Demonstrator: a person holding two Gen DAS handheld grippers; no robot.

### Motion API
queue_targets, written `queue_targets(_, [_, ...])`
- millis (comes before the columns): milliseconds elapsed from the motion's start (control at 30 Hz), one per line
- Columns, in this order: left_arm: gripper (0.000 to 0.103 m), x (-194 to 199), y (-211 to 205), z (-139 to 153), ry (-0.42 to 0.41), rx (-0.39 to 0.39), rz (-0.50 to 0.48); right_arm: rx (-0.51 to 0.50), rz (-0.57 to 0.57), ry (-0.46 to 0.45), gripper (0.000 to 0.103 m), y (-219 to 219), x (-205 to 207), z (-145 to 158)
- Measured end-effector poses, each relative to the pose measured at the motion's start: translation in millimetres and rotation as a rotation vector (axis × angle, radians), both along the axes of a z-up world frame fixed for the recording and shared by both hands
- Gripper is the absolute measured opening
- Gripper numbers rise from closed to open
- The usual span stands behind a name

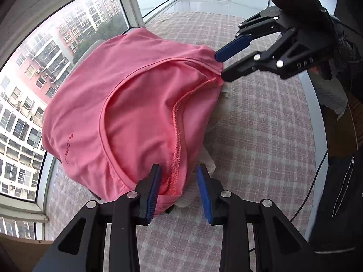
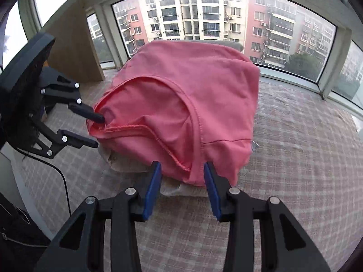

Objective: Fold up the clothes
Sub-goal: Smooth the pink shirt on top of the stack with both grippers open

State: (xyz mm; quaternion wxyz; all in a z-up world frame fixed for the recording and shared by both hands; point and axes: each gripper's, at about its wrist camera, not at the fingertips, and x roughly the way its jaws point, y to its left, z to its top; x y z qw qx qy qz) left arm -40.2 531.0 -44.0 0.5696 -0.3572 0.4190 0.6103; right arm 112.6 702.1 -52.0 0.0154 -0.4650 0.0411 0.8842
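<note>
A pink garment [image 1: 127, 104] [image 2: 192, 90] lies heaped over a pale beige cloth [image 1: 208, 163] [image 2: 127, 161] on the checked bed cover [image 1: 261, 136]. My left gripper [image 1: 179, 192] [image 2: 98, 132] stands open at one end of the stitched hem. The cloth rests against its left pad, with a gap to the right pad. My right gripper [image 2: 182, 185] [image 1: 221, 66] is open at the other end. The pink hem lies loosely between its blue pads and is not pinched. The garment sags on the pile.
Large windows [image 2: 215, 22] run along the far side of the bed. A wooden panel [image 2: 70, 45] stands at the left. A black cable [image 1: 313, 181] and a dark zipped jacket [image 1: 340, 192] hang at the bed's right edge.
</note>
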Motion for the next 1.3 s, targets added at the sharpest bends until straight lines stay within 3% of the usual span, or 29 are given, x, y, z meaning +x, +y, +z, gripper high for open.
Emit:
queue_targets(200, [0.028, -4, 11, -14, 0.008, -0.048, -0.029, 0.094, 0.046, -0.094, 0.038, -10, -8, -18])
queue_targets(233, [0.024, -6, 12, -13, 0.004, -0.050, -0.029, 0.125, 0.047, -0.109, 0.035, -10, -10, -20])
queue_targets(300, [0.014, -10, 14, -9, 0.007, -0.057, -0.027, 0.177, 0.047, -0.136, 0.021, -8, -15, -21])
queue_targets(333, [0.013, -11, 14, -6, -0.003, -0.055, -0.027, 0.200, 0.046, -0.149, 0.011, -7, -17, -21])
queue_targets(467, [0.009, -15, 12, 3, -0.007, -0.047, -0.020, 0.210, 0.029, -0.151, 0.007, 3, -21, -11])
queue_targets(567, [0.009, -20, 6, 11, -0.044, -0.030, -0.019, 0.193, 0.016, -0.151, 0.007, 12, -22, -2])
queue_targets(667, [0.013, -18, -2, 14, -0.101, -0.032, -0.044, 0.090, -0.008, -0.155, 0.008, 32, -15, 8])
queue_targets(733, [0.014, -18, -8, 14, -0.106, -0.044, -0.043, 0.002, -0.016, -0.106, 0.009, 41, -5, 20])
queue_targets(867, [0.015, -31, -16, 35, -0.111, 0.036, 0.012, -0.177, -0.032, 0.029, 0.009, 51, -1, 42])
queue_targets(1000, [0.013, -43, -10, 27, -0.118, 0.084, 0.063, -0.052, -0.018, 0.034, 0.009, 27, -34, 27])
queue_targets(1100, [0.014, -37, -7, -10, -0.129, 0.016, 0.058, 0.054, -0.002, -0.098, 0.009, 19, -57, -16])
queue_targets(1167, [0.013, -35, -17, -17, -0.137, -0.006, 0.080, 0.040, -0.010, -0.097, 0.009, 19, -60, -13])
queue_targets(1233, [0.014, -39, -37, -2, -0.154, 0.066, 0.123, -0.001, -0.038, -0.020, 0.010, 24, -49, 12])
queue_targets(1300, [0.017, -48, -57, 12, -0.167, 0.127, 0.200, -0.042, -0.082, 0.049, 0.030, 33, -38, 30])
